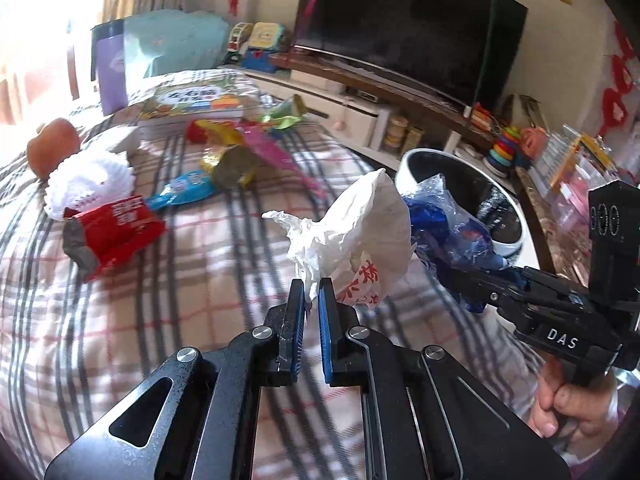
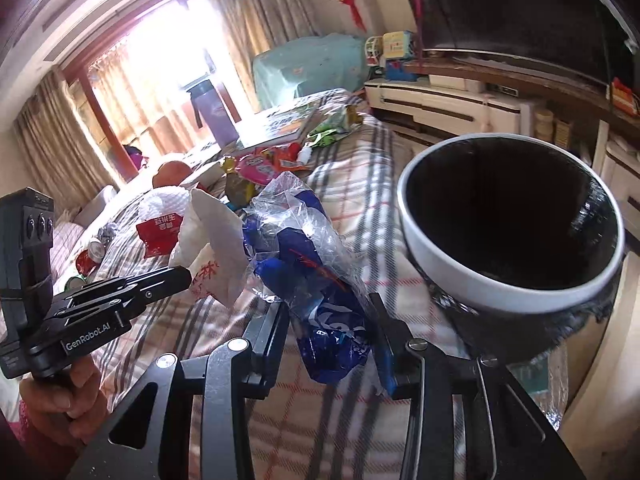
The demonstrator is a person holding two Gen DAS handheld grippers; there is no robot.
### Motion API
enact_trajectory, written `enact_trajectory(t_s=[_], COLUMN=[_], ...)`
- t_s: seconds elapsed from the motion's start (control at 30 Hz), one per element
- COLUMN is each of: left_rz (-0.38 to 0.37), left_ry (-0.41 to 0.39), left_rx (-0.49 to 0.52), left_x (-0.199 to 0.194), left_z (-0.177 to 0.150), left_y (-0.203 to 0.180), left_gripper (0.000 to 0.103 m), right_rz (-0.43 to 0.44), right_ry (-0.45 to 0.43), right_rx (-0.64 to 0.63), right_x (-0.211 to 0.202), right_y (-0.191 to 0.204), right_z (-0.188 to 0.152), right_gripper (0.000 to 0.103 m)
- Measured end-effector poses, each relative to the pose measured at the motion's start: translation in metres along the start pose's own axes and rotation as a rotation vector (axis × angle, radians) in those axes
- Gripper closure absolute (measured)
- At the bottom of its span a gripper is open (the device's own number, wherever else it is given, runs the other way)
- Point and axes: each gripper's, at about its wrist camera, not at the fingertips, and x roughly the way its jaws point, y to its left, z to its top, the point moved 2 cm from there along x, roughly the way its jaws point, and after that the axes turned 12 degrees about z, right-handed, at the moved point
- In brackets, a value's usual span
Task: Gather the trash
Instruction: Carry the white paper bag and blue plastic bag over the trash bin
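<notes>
Two pieces of trash are lifted: the left tongs [image 1: 308, 292] are pinched nearly closed on a crumpled white paper wrapper [image 1: 352, 232], and the right tongs [image 2: 332, 320] grip a blue-and-clear plastic bag [image 2: 308, 264]. Both hang above the plaid-covered table [image 1: 160, 280], near the white-rimmed bin [image 2: 508, 224] at its right edge. Several wrappers, including a red packet [image 1: 116, 228], are left near the far-left corner.

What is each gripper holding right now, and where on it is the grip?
The left gripper pinches the crumpled white paper wrapper by its lower edge. The right gripper clamps the blue-and-clear plastic bag across its lower middle.
</notes>
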Motion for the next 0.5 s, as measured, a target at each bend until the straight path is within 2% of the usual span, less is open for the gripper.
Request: enact_trajectory(t_s=[0.5], left_rz=[-0.044], left_ry=[-0.008], left_rx=[0.049], left_x=[-0.008], left_z=[0.0], left_y=[-0.036], left_gripper=[0.097], right_rz=[-0.065], right_ry=[-0.075], right_rx=[0.057], right_x=[-0.038], right_y=[-0.028], right_z=[-0.003], right_gripper=[0.064])
